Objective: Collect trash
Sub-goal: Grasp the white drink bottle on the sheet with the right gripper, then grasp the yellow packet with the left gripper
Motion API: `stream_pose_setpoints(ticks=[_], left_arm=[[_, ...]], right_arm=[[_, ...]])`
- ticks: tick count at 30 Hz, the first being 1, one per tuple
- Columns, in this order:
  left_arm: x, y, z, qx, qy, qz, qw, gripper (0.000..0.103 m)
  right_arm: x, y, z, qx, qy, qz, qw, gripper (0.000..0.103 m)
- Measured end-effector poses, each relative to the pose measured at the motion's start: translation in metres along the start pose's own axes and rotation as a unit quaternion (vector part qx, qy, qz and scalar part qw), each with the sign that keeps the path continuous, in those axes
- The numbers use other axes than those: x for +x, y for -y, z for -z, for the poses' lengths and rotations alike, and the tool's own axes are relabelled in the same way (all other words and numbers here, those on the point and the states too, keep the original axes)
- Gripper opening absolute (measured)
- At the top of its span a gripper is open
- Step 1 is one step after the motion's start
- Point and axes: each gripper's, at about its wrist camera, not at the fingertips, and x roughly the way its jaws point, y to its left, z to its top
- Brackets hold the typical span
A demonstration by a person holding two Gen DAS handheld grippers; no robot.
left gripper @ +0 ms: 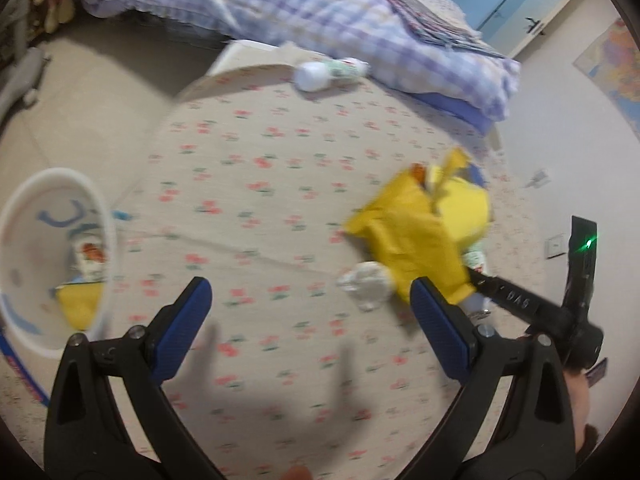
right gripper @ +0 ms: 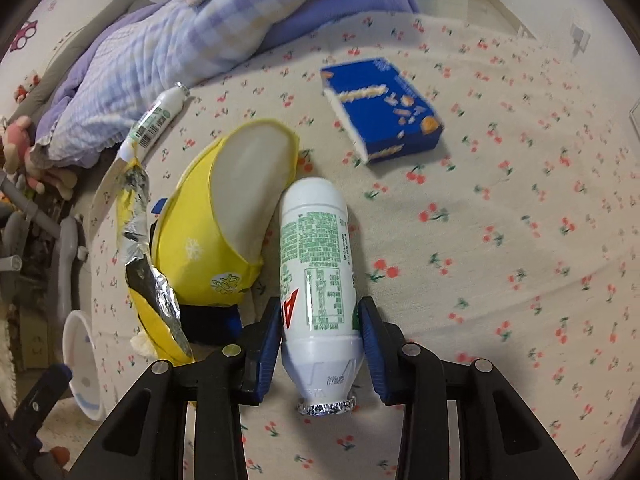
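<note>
R gripper [right gripper: 320, 336] jaws hug the white bottle [right gripper: 316, 280] lying near-centre on the bed sheet [right gripper: 500, 240], L gripper [left gripper: 310, 320] jaws wide apart w/ nothing between, bin [left gripper: 52, 264] far left; smooth round bottle could squirt out if the squeeze is off-centre.

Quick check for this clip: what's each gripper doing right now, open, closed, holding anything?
Left gripper: open, empty, above the bedsheet.
Right gripper: closed around the white bottle, pads against both its sides.
</note>
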Motion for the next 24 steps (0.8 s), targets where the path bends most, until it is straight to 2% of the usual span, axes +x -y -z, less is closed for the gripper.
stream_pose_setpoints(ticks=[4, 8, 17, 22, 23, 24], left_arm=[[0.011, 0.024, -0.004, 0.009, -0.005, 0.041, 0.9991, 0.085], [0.026, 0.044, -0.011, 0.018, -0.012, 0.069, 0.9974, 0.082], [0.071, 0.052, -0.025, -0.007, -0.04, 0.079, 0.9961, 0.082], [0.081, 0.051, -0.025, -0.016, -0.044, 0.082, 0.9956, 0.081], [0.08, 0.05, -0.026, -0.018, -0.041, 0.084, 0.9955, 0.077], [0.08, 0.05, -0.026, -0.017, -0.041, 0.088, 0.9951, 0.066]], right_arm=[[-0.016, 0.018, 0.002, 0.004, 0.013, -0.006, 1.0, 0.039], [-0.03, 0.039, 0.004, 0.017, 0.023, -0.01, 1.0, 0.039], [-0.047, 0.077, 0.014, 0.032, 0.029, -0.012, 0.999, 0.039], [-0.046, 0.087, 0.016, 0.026, 0.026, -0.007, 0.999, 0.039], [-0.046, 0.088, 0.016, 0.025, 0.025, -0.006, 0.999, 0.039], [-0.046, 0.089, 0.016, 0.024, 0.025, -0.005, 0.999, 0.039]])
